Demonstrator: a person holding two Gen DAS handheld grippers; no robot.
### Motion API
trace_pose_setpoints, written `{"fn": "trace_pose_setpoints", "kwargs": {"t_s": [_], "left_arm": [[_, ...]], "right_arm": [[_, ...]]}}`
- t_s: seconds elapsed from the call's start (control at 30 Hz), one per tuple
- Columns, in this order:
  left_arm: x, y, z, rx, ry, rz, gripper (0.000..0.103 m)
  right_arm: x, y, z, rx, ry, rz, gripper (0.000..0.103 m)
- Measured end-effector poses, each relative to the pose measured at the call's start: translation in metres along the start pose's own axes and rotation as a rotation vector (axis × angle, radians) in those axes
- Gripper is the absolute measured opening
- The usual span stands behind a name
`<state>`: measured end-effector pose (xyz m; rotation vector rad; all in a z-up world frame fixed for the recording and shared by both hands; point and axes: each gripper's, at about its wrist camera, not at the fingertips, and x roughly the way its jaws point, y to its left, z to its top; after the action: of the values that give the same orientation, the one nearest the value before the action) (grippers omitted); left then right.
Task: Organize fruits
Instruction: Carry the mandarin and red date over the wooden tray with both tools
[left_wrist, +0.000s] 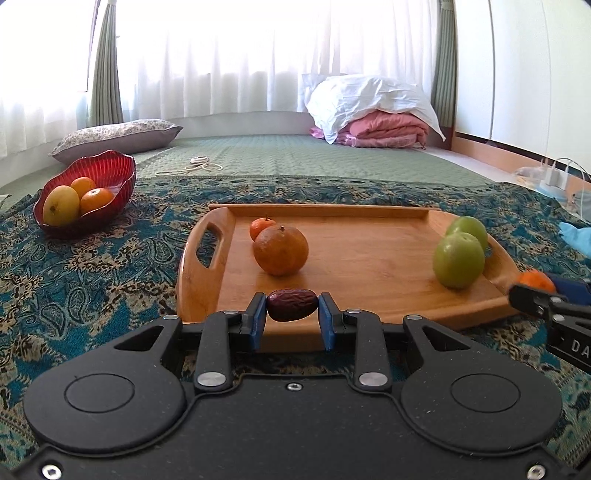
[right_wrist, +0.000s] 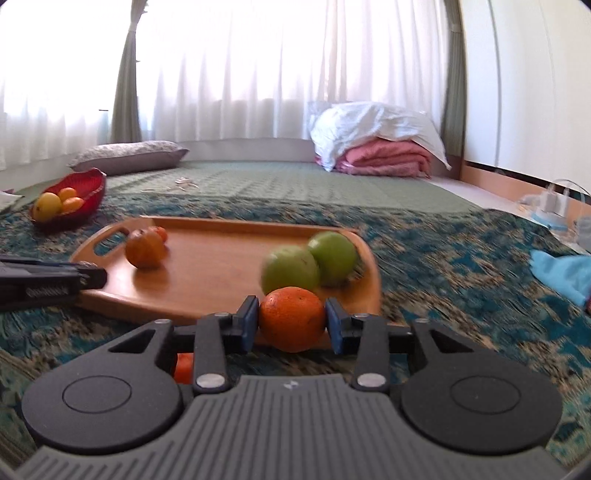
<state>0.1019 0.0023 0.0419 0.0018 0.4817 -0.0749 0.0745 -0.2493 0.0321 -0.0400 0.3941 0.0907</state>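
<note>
My left gripper is shut on a dark red date above the near edge of the wooden tray. On the tray sit a large orange, a small mandarin behind it and two green apples. My right gripper is shut on an orange mandarin just before the tray's near right corner; it also shows at the right of the left wrist view. A red bowl at the far left holds a mango and two oranges.
The tray lies on a blue patterned cloth over a green mat. A pillow and a cable lie behind the bowl. Folded bedding sits at the back right. A blue cloth lies at the right.
</note>
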Motion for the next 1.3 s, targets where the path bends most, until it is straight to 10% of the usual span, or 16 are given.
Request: {"fn": "trace_pose_setpoints", "kwargs": {"t_s": [1.3], "left_arm": [[0.066, 0.013, 0.011, 0.016, 0.115, 0.043, 0.029]], "right_arm": [[0.085, 0.032, 0.015, 0.038, 0.158, 0.091, 0.043]]}}
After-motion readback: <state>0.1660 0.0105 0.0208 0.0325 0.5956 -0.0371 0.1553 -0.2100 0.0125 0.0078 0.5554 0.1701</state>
